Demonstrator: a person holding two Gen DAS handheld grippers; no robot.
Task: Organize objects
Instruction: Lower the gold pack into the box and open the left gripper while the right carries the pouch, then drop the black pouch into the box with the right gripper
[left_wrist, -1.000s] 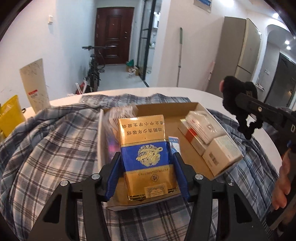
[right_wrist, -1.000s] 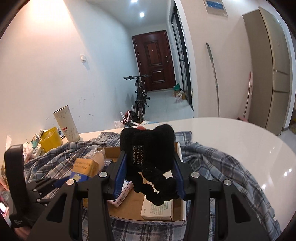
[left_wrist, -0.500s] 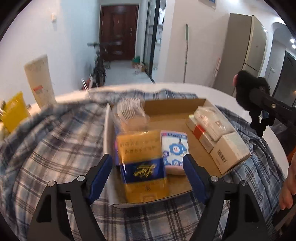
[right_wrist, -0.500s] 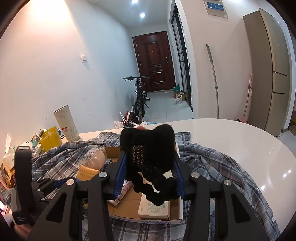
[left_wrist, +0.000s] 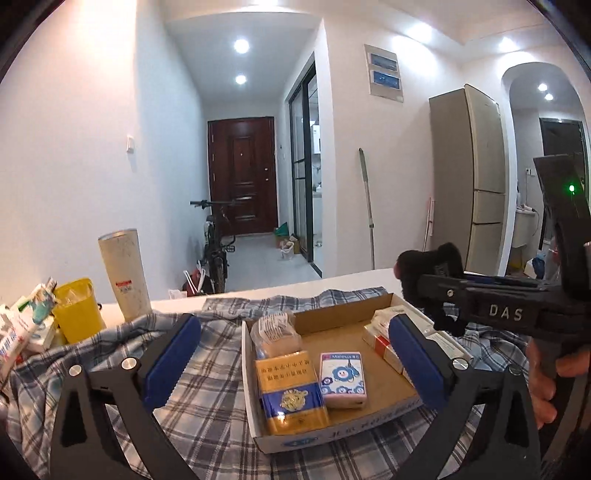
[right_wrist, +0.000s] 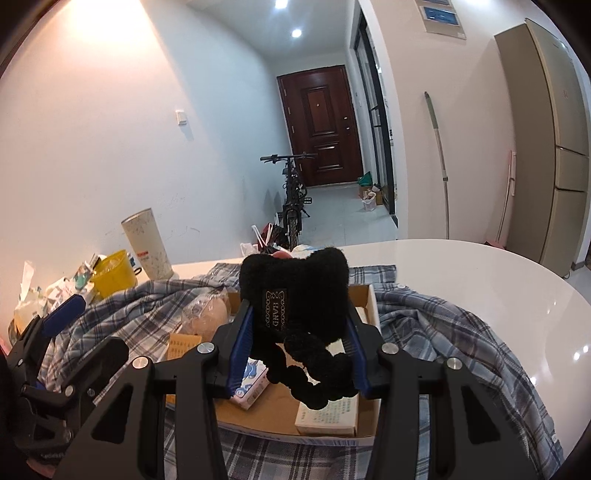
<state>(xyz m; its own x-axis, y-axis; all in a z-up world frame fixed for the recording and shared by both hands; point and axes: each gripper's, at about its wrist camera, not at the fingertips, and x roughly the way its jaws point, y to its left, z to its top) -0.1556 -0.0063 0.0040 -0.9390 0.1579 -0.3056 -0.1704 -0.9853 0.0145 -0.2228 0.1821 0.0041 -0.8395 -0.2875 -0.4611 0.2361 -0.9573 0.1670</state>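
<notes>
A shallow cardboard box lies on a plaid shirt. In it lie a gold and blue carton, a pink tissue pack, a wrapped bun and several white boxes. My left gripper is open and empty, raised just before the box. My right gripper is shut on a black fuzzy hair clip and holds it above the box. It also shows in the left wrist view at the right.
A yellow cup, a tall white tube and packets stand at the left on the white round table. A bicycle and a fridge stand beyond.
My left gripper let go of the gold and blue carton, which now lies in the box, then opened wide and pulled back and up. The right gripper holds still with the clip.
</notes>
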